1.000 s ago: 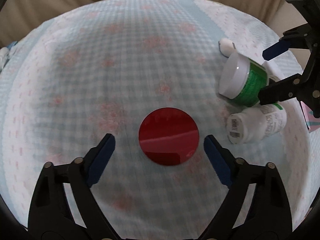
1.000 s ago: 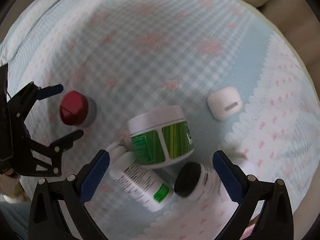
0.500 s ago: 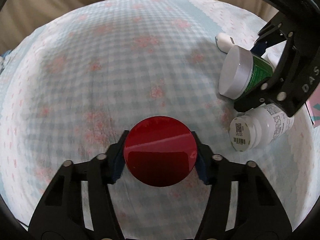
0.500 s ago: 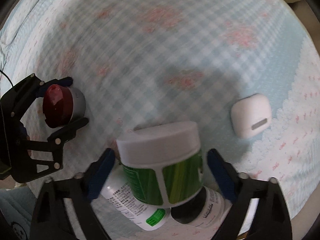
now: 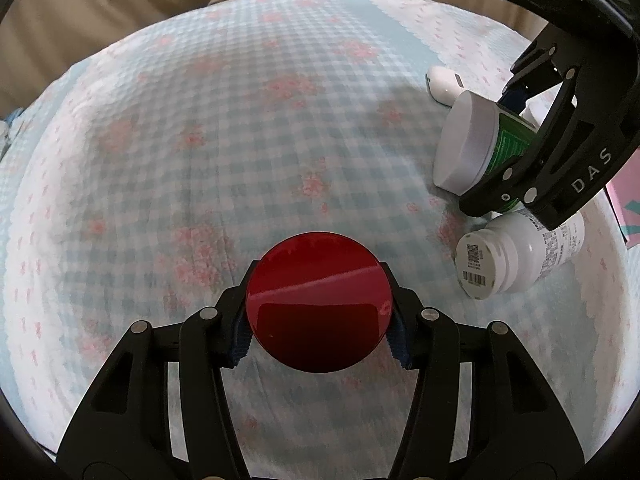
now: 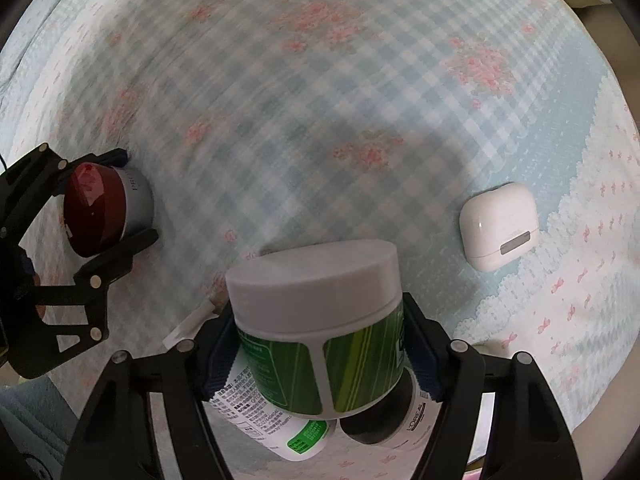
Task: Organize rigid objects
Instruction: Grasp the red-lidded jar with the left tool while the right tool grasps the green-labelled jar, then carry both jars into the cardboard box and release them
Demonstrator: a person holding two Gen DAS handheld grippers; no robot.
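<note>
Red-lidded jar (image 5: 319, 301) (left gripper (image 5: 320, 332)) and green-labelled jar (image 6: 320, 336) (right gripper (image 6: 320, 364)) both clamped.

surface: checked bedspread (image 5: 240, 128) | on it: white case (image 6: 498, 226), white bottle (image 5: 520, 256)

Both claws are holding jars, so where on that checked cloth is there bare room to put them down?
The wide middle of the checked cloth is bare, bordered by the red-lidded jar in the left gripper and the white case. It is crowded near the right gripper: under its green jar lie a white bottle and a black-capped jar.
</note>
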